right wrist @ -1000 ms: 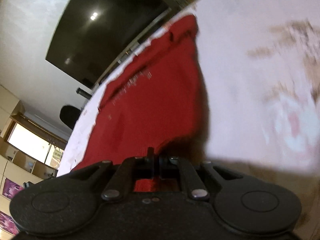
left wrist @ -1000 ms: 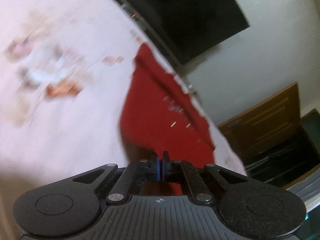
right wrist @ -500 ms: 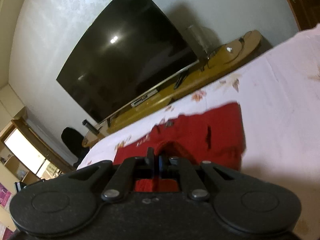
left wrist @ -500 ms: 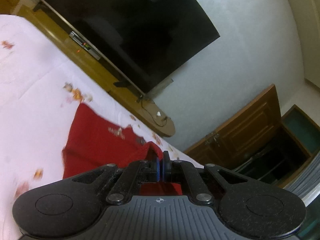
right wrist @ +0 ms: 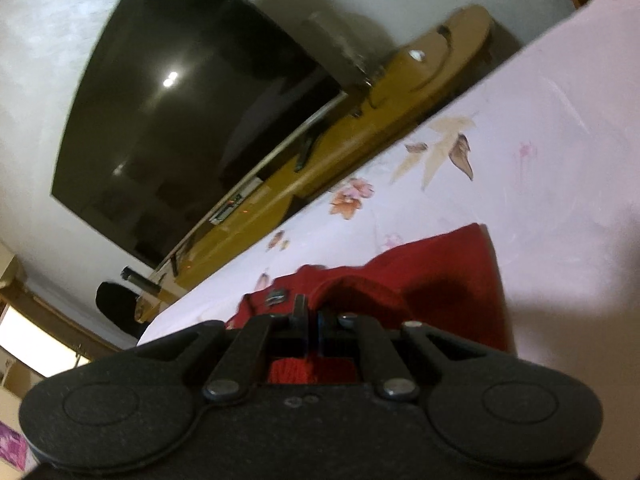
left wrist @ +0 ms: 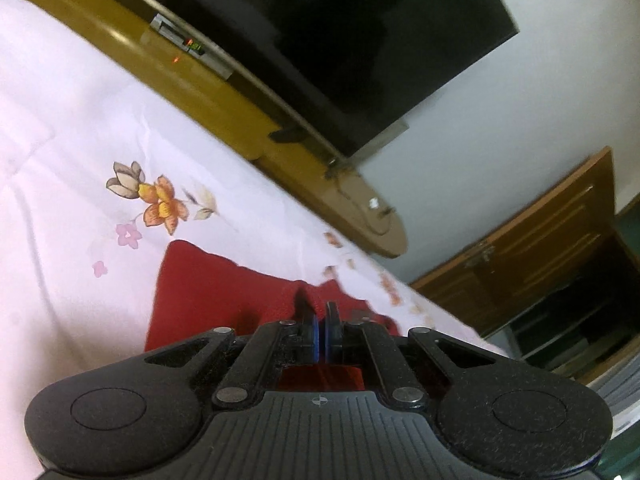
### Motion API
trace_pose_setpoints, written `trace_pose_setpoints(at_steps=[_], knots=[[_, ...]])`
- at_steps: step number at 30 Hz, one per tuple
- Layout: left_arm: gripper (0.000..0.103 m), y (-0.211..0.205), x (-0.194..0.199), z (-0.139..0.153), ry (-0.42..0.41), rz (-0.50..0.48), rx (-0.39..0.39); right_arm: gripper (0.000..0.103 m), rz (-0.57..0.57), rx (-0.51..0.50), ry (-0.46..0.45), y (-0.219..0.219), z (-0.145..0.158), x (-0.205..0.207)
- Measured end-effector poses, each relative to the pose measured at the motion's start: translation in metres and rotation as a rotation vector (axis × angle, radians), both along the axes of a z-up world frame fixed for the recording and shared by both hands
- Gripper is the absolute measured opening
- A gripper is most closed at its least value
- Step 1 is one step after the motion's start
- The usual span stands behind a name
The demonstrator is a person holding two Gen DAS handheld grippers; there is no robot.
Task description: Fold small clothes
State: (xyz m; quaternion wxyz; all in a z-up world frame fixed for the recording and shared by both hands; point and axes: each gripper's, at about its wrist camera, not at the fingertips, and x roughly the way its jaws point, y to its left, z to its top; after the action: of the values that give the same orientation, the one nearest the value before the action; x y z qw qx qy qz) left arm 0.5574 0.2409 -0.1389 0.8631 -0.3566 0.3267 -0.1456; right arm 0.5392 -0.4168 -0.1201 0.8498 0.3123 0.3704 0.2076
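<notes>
A small red garment (left wrist: 224, 292) lies on a pale pink flowered bedsheet (left wrist: 72, 128). In the left wrist view my left gripper (left wrist: 320, 320) is low over the sheet, its fingers pressed together with red cloth pinched between them. In the right wrist view the same red garment (right wrist: 440, 276) lies in front, with a raised fold and a small dark label. My right gripper (right wrist: 310, 316) is shut on a red edge of it. Most of the garment under both grippers is hidden.
A large black TV (right wrist: 192, 120) hangs on a white wall over a long yellow-brown shelf (left wrist: 224, 100). A wooden cabinet (left wrist: 532, 248) stands at the right in the left wrist view. The bedsheet (right wrist: 560, 152) stretches to the right in the right wrist view.
Both grippers have swung from looking down onto the hanging garment to a low forward view. The red garment went from held up to lying on the sheet. Both stay shut on it.
</notes>
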Motion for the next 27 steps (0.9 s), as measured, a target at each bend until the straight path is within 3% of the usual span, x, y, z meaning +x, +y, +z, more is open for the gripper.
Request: trace_pose_setpoints(at_steps=[9,12,19,21,22,23,24,25,27], knots=[[0.002,-0.003,0.04,-0.03,0.039,0.005,-0.018,0.005,-0.058,0.083,0.1,0.0,-0.04,0.041],[0.003,-0.009,0.051,-0.04,0.08,0.032,0.052,0.005,-0.06,0.098,0.109,0.0,-0.046,0.049],[0.005,-0.003,0.053,-0.051,0.036,0.071,-0.027,0.038,-0.118,0.086,0.03,-0.004,-0.043,0.056],[0.008,-0.003,0.05,-0.049,0.015,0.07,-0.018,0.04,-0.126,0.072,0.013,-0.006,-0.04,0.054],[0.023,-0.001,0.048,-0.047,-0.002,0.085,-0.02,0.04,-0.125,0.071,0.01,-0.007,-0.039,0.054],[0.067,0.002,0.044,-0.043,-0.028,0.122,-0.014,0.04,-0.121,0.067,0.006,-0.007,-0.038,0.052],[0.086,0.005,0.039,-0.039,-0.062,0.169,-0.009,0.04,-0.119,0.053,0.001,-0.006,-0.037,0.051],[0.097,0.01,0.032,-0.033,-0.117,0.208,-0.017,0.041,-0.115,0.037,-0.006,-0.005,-0.036,0.05],[0.097,0.015,0.031,-0.025,-0.133,0.199,-0.017,0.041,-0.102,0.007,-0.012,-0.003,-0.035,0.049]])
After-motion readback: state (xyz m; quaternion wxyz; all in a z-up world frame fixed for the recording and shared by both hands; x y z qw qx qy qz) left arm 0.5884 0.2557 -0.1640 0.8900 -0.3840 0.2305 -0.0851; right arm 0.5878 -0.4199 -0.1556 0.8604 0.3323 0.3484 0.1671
